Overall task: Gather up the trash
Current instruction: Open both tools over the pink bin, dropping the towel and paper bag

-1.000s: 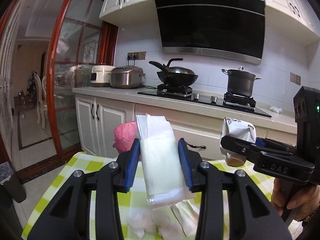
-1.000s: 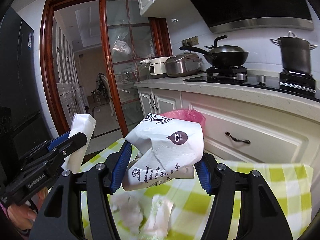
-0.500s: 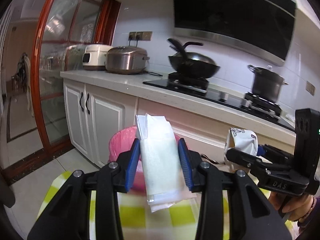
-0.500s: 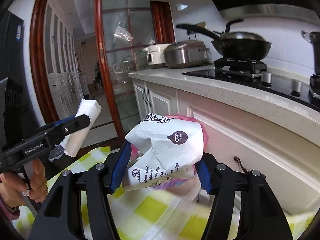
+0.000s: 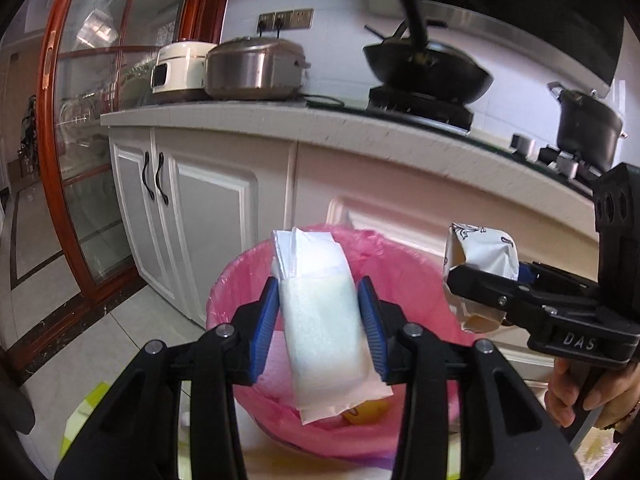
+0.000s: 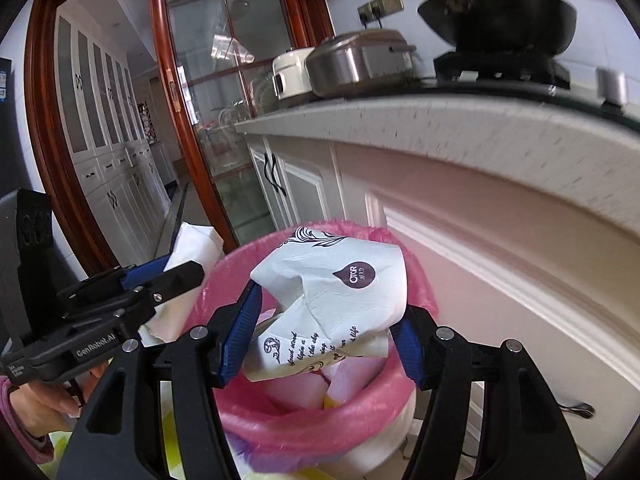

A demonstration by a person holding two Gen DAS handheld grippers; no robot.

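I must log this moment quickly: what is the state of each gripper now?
Left gripper: closed on the white packet.
Right gripper: closed on the printed paper wrapper.

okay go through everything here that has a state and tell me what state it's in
left gripper: shut on white packet, above the bin
right gripper: shut on printed wrapper, above the bin
pink-lined bin: open, holding some trash
cabinet doors: closed
stockpot: lidded
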